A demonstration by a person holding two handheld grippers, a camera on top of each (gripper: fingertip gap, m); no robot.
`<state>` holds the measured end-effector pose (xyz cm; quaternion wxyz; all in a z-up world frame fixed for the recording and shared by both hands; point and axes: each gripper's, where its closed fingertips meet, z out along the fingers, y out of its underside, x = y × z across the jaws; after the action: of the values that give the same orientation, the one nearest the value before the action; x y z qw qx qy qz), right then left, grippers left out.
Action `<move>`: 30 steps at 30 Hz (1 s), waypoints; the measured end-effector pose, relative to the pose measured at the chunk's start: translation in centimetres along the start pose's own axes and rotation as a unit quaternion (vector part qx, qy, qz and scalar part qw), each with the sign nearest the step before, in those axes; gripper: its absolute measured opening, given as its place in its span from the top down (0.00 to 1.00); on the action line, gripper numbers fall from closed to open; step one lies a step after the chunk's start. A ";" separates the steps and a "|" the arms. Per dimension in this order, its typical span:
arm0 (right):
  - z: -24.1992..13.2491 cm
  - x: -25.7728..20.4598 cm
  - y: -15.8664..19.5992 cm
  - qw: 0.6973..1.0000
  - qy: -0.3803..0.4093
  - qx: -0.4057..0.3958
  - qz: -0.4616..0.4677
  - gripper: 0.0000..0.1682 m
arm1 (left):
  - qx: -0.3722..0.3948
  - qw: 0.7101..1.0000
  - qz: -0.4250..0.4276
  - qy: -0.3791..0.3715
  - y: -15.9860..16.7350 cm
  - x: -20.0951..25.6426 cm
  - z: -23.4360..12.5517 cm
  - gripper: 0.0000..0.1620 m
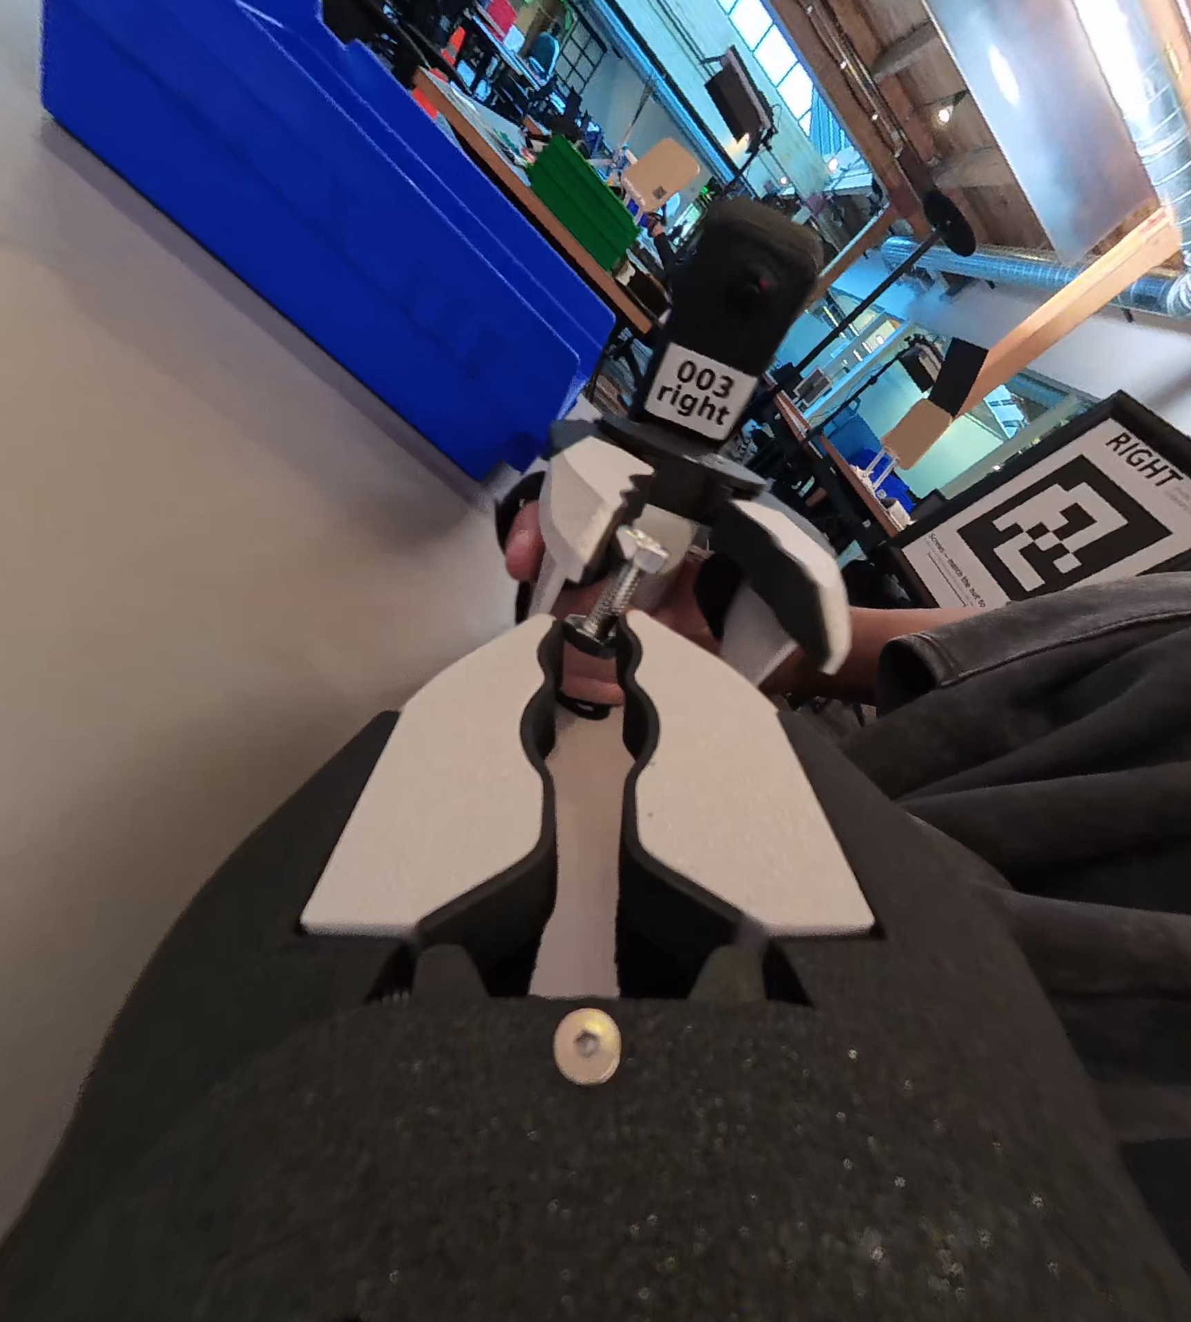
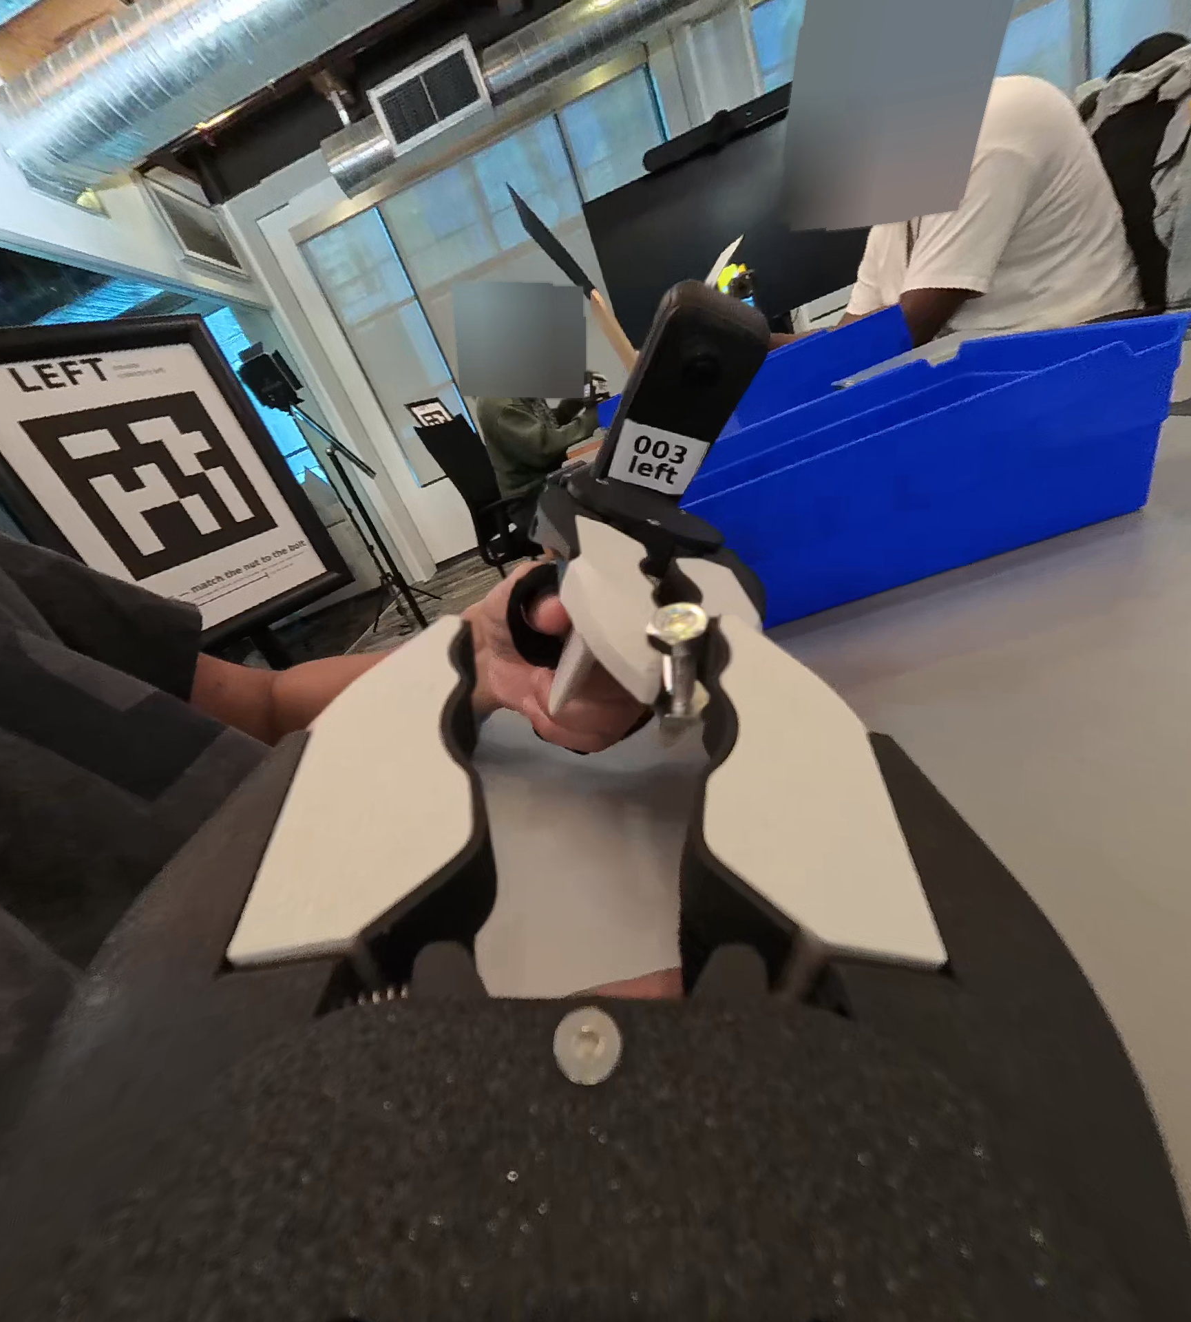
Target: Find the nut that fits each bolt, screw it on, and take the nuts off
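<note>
Left tongs (image 1: 589,629): narrowing to a slim gap and pinching the nut (image 1: 578,631) at the threaded end of the bolt (image 1: 618,590).
Right tongs (image 2: 592,644): standing wide, gripping nothing, with the bolt's shaft touching the inner edge of one finger.
Bolt: hanging above the grey surface (image 1: 113,572) between the two tools, its head pointing toward the right tongs.
Backdrop: blue bin (image 2: 936,486) sitting on the surface behind the tools.
</note>
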<state>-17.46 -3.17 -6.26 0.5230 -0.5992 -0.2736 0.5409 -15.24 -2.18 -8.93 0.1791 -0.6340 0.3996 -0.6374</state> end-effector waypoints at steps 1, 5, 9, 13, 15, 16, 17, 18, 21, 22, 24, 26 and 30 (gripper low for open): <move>-0.2 0.1 0.1 1.000 0.008 -0.002 -0.006 0.62 | 0.005 1.000 -0.005 -0.003 -0.2 -0.3 -0.3 0.92; -1.2 1.0 -0.2 1.000 0.026 0.009 0.002 0.67 | 0.027 0.999 -0.027 -0.019 -0.8 -1.7 -1.5 0.92; -0.3 1.1 -0.1 1.000 0.021 0.005 0.000 0.65 | -0.001 1.000 -0.015 0.009 0.3 -0.2 0.3 0.92; -0.8 0.7 0.1 1.000 0.026 0.004 -0.011 0.63 | 0.021 0.999 -0.037 0.004 -0.5 -1.1 -0.6 0.92; -1.2 0.9 0.0 1.000 0.029 0.006 -0.007 0.66 | 0.036 0.998 -0.042 -0.015 -0.9 -2.0 -1.5 0.92; -1.2 1.2 -0.1 0.999 0.034 0.008 -0.007 0.66 | 0.036 0.999 -0.039 -0.009 -0.9 -1.8 -1.6 0.92; -1.1 1.4 -0.1 0.999 0.035 0.008 -0.006 0.66 | 0.031 0.999 -0.034 -0.004 -0.8 -1.4 -1.4 0.92; -0.9 1.5 -0.1 0.999 0.034 0.008 -0.003 0.66 | 0.021 0.999 -0.028 0.000 -0.5 -1.0 -1.0 0.92; -0.3 0.9 -0.1 1.000 0.019 0.008 -0.002 0.66 | -0.004 1.000 -0.015 0.008 0.4 -0.3 0.2 0.92; -0.3 0.7 -0.1 1.000 0.016 0.009 -0.004 0.65 | -0.002 1.000 -0.015 0.003 0.3 -0.5 0.2 0.92; -0.7 0.7 -0.1 1.000 0.024 0.008 -0.007 0.63 | 0.016 0.999 -0.029 0.001 -0.4 -1.1 -0.7 0.92; -1.3 0.4 -0.1 1.000 0.013 0.010 0.001 0.67 | 0.048 0.998 -0.045 -0.021 -1.4 -2.4 -2.2 0.92; -1.6 1.2 -0.1 1.000 0.029 0.010 0.004 0.68 | 0.042 0.998 -0.036 -0.011 -1.3 -1.9 -2.7 0.92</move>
<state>-15.65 -2.60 -6.83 0.5346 -0.6105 -0.2501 0.5281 -17.15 0.75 -8.85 0.1873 -0.6469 0.3472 -0.6526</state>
